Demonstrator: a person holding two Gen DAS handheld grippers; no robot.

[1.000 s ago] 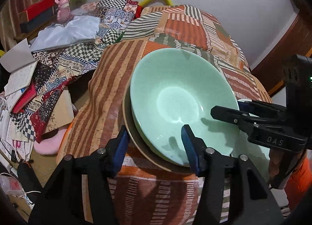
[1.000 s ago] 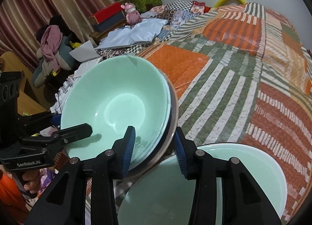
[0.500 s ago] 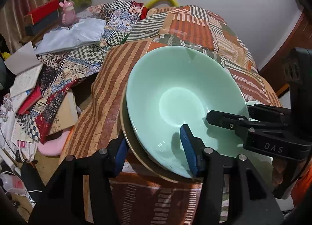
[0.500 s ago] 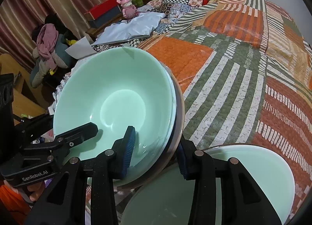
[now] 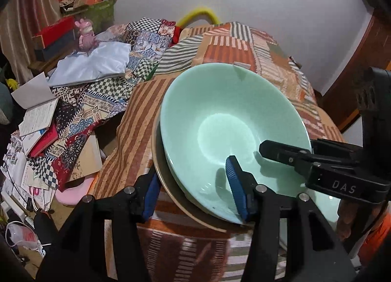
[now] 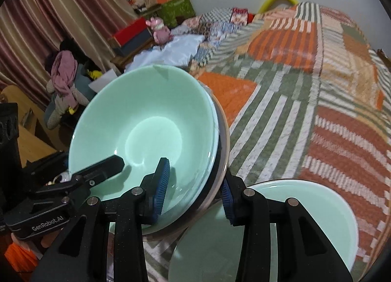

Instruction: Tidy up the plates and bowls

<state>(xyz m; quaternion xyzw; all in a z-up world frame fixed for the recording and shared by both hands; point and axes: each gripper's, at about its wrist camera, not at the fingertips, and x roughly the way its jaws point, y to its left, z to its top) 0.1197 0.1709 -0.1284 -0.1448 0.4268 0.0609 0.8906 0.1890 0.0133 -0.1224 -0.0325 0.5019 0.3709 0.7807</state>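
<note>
left gripper (image 5: 193, 190) fingers (image 5: 235, 180) straddle the near rim of a stacked set: one blue pad sits inside the mint green bowl (image 5: 227, 120), the other outside under the tan plate (image 5: 171, 185) beneath it. the pads look pressed on the rims, so the bowl and plate are pinched together. the stack is tilted and held over the striped patchwork tablecloth (image 5: 136, 135), not lying flat on it. to the right, the right gripper (image 5: 290, 157) comes in from the side with its upper finger over the bowl's inner wall. in the right wrist view the right gripper (image 6: 193, 188) also clamps the same stack, one blue pad inside the mint green bowl (image 6: 146, 120) and one on the outside of the plate rim (image 6: 223, 140), which looks grey here. left gripper (image 6: 97, 169) shows at far left, reaching into the bowl. a second mint green bowl (image 6: 317, 211) sits lower right on the tablecloth (image 6: 281, 116), partly under the right gripper's fingers (image 6: 162, 184) and just beside the held stack. clutter of books (image 5: 36, 120), cloth and a pink toy (image 5: 86, 34) sits far left beyond the table.
</note>
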